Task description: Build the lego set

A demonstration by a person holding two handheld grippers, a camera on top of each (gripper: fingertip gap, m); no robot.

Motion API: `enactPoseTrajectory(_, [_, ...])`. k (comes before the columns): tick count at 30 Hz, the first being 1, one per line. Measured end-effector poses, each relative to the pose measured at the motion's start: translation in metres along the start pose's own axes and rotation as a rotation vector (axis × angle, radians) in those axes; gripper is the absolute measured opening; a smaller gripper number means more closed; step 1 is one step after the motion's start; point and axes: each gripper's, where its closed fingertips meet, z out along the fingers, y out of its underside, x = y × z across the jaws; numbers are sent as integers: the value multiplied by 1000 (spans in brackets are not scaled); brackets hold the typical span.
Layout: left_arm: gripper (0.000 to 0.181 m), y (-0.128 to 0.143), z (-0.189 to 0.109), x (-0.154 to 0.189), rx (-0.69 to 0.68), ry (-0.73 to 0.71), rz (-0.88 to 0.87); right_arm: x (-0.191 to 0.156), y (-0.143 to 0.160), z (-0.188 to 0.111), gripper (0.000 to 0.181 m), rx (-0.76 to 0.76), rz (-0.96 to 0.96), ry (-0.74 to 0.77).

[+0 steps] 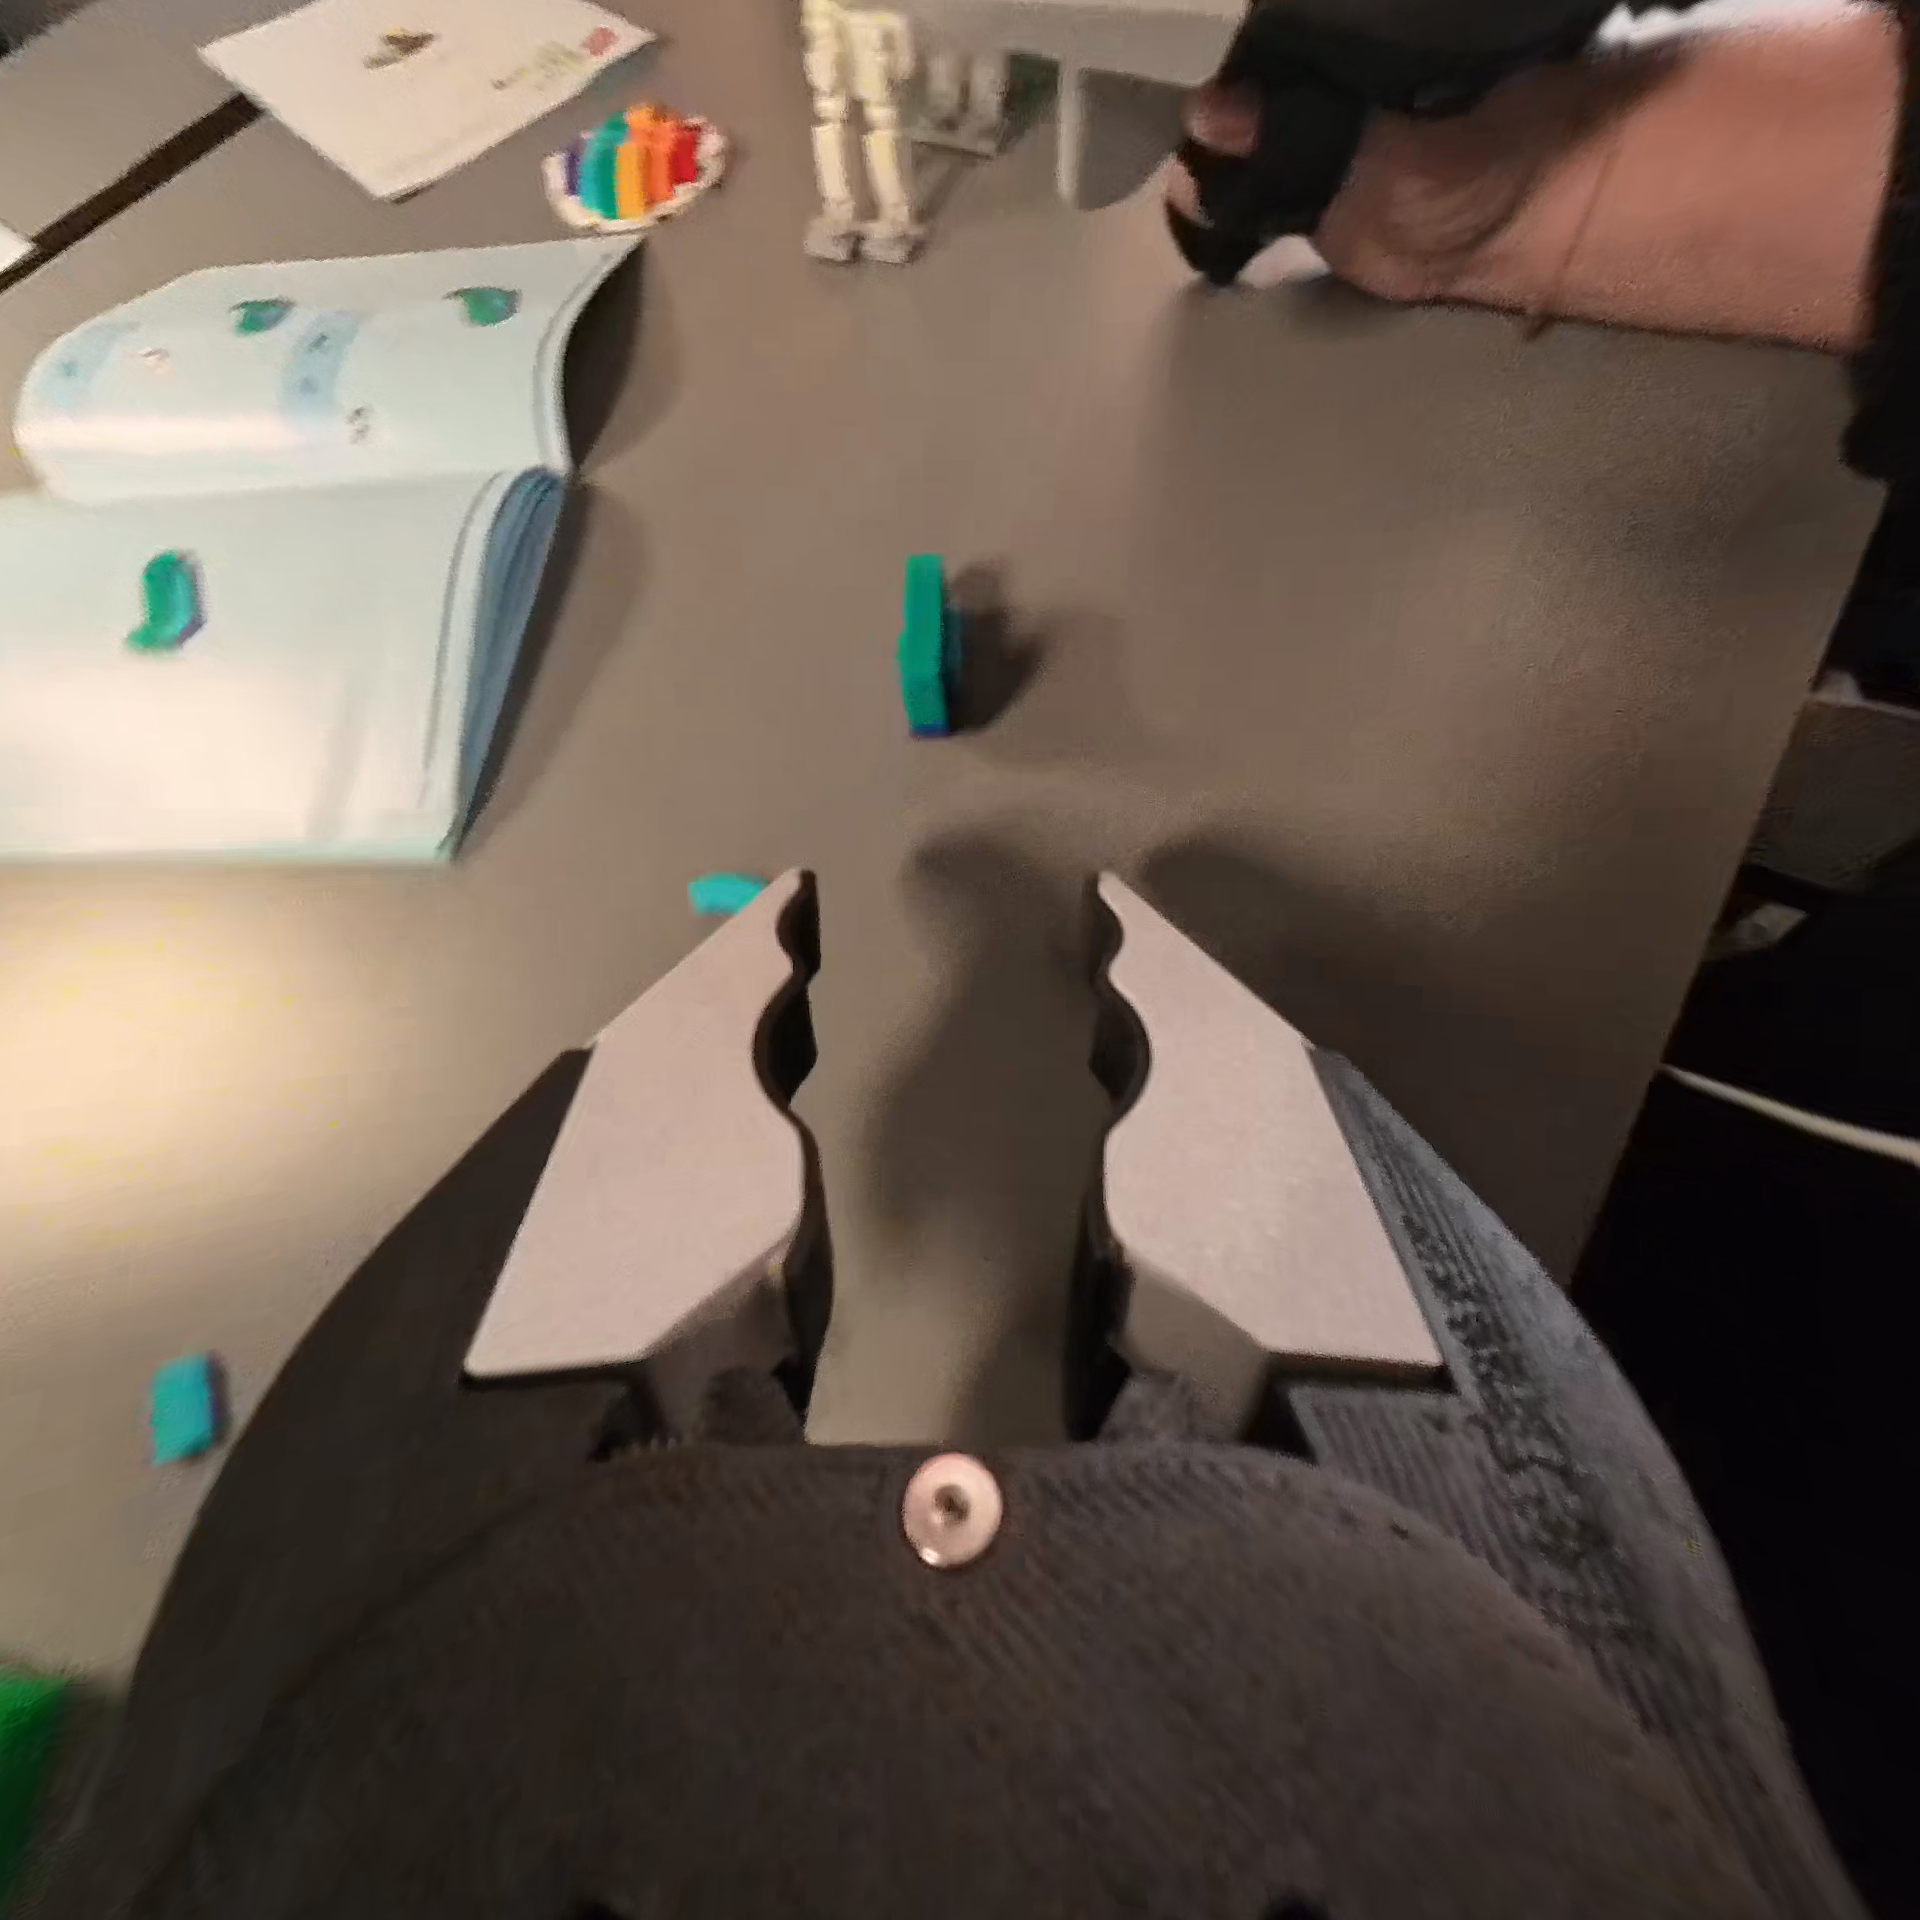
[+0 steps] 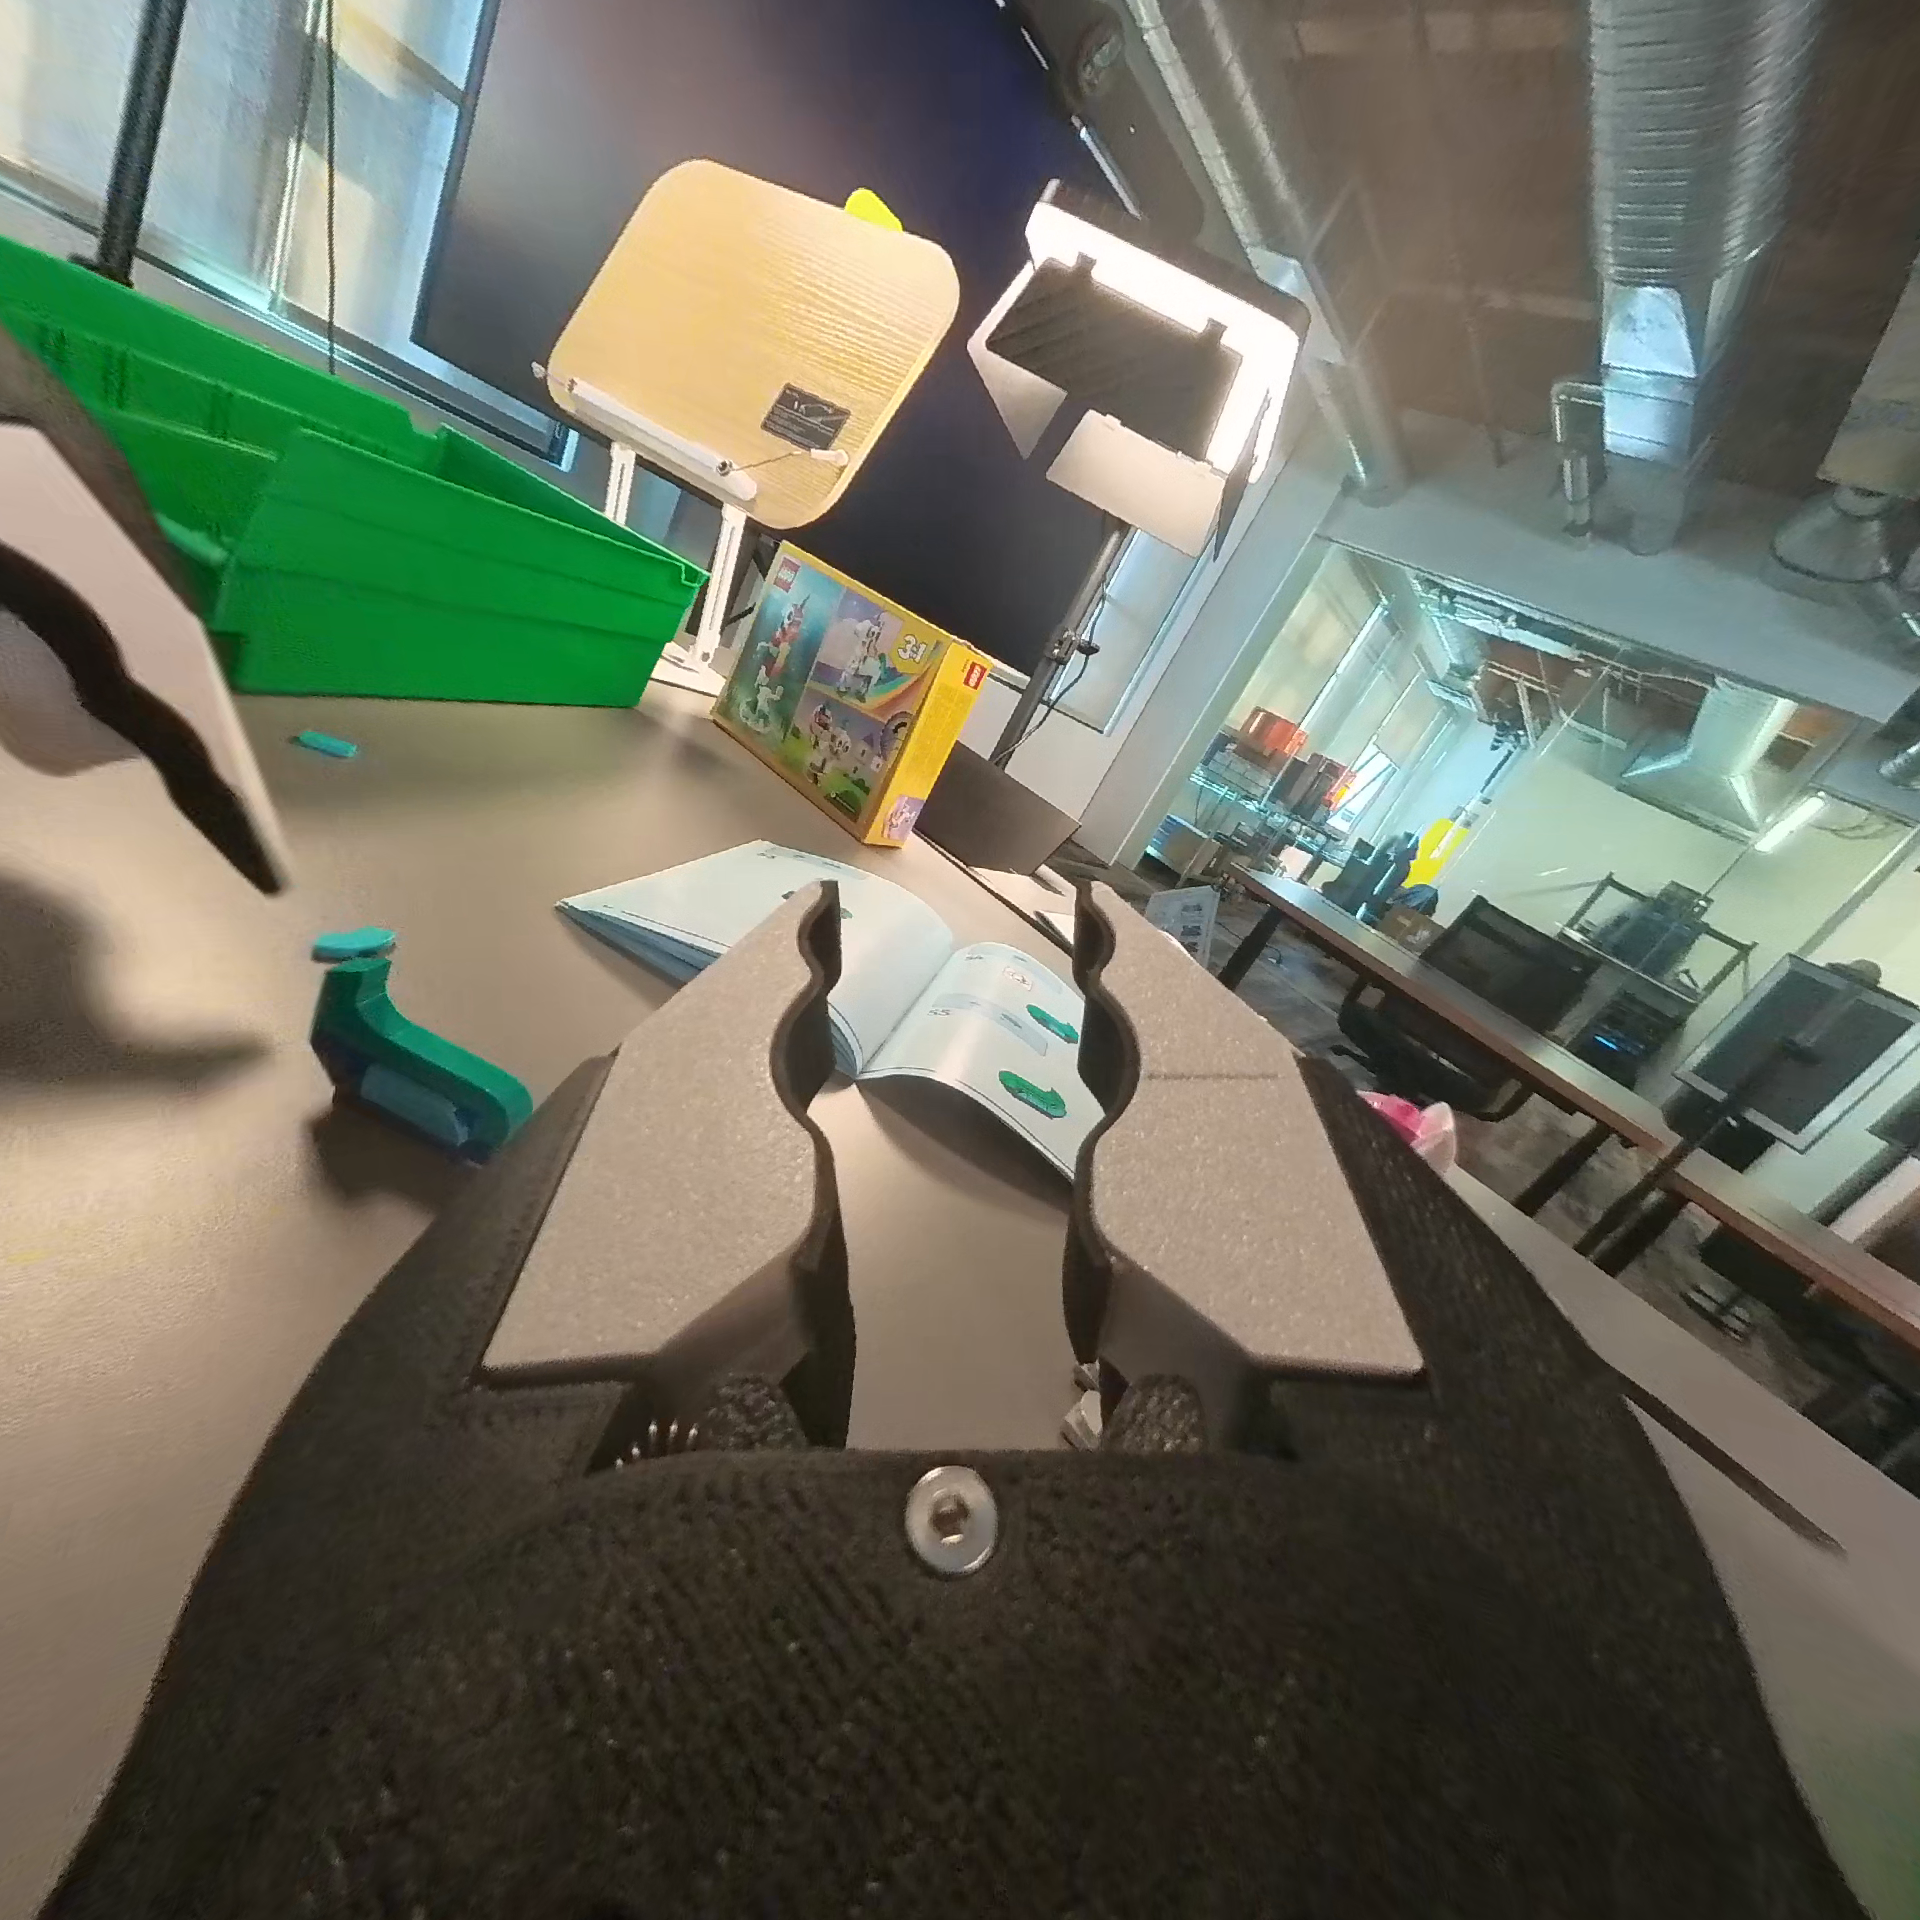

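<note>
A teal and blue lego assembly (image 1: 928, 646) stands on edge on the grey table, ahead of my left gripper (image 1: 954, 883), which is open and empty above the table. The assembly shows in the right wrist view (image 2: 410, 1055) to the left of my right gripper (image 2: 954, 894), which is open and empty. A small teal piece (image 1: 722, 894) lies by the left gripper's left fingertip and shows in the right wrist view (image 2: 353, 943). Another teal and purple piece (image 1: 185, 1405) lies at the lower left. The left gripper's finger (image 2: 177, 717) shows at the left of the right wrist view.
An open instruction booklet (image 1: 270, 561) lies left of the assembly, also in the right wrist view (image 2: 914, 997). A rainbow lego build (image 1: 636, 161), a white lego figure (image 1: 862, 125) and a sheet (image 1: 426, 83) sit farther off. Green bins (image 2: 395, 551) and the lego box (image 2: 852, 696) stand behind. A gloved hand (image 1: 1351, 135) is at the top right.
</note>
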Motion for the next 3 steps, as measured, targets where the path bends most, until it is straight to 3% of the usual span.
enactPoseTrajectory(1, [48,6,-8,-6,11,-28,-44,0,0,0,43,1,0,-1])
enactPoseTrajectory(3, [45,19,-21,-21,10,-88,-138,-1,0,1,43,-1,-3,-4])
